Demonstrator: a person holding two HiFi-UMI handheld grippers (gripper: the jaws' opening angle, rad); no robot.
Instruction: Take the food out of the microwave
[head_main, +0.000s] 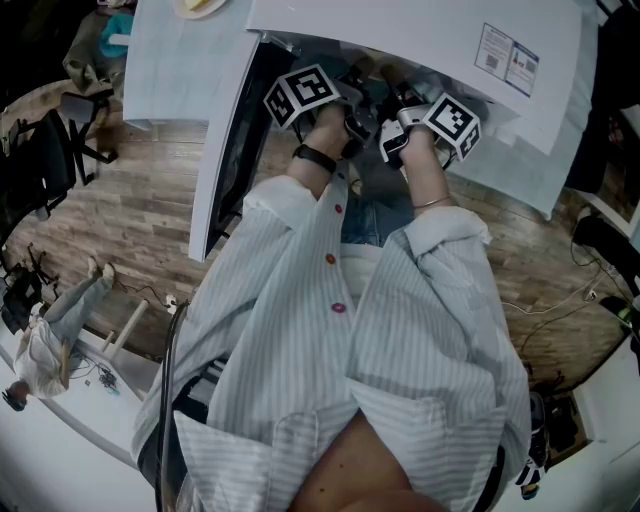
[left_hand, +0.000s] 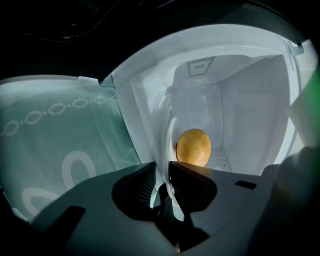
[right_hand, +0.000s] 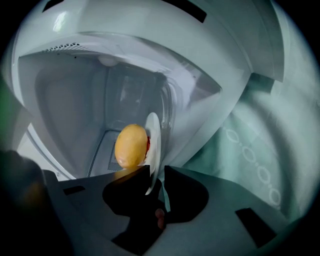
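- The left gripper (left_hand: 161, 172) had its jaws closed on the rim of a thin white plate (left_hand: 171, 135). The right gripper (right_hand: 157, 172) pinched the same plate's rim from the opposite side.
- The rounded yellow-orange food (left_hand: 193, 146) sat on that plate just past the jaws, inside the cavity of the white microwave (left_hand: 240, 100), whose door (head_main: 225, 150) stood open.
- Outside the opening lay a pale green cloth with a ring pattern (left_hand: 50, 135), probably covering the desk.
- Both holds took only the plate's edge. If one hand rose or pulled ahead of the other, the plate would likely tilt and the round food could roll off.
- The smooth rim could also slip from the jaws, or the plate could catch the cavity's frame on the way out.
- From the head view, the person's arms and the marker cubes covered the jaws, plate and food entirely.
- How deep the rim sat between the jaws could not be told. A small red patch beside the food was too small to identify, as was the food itself.
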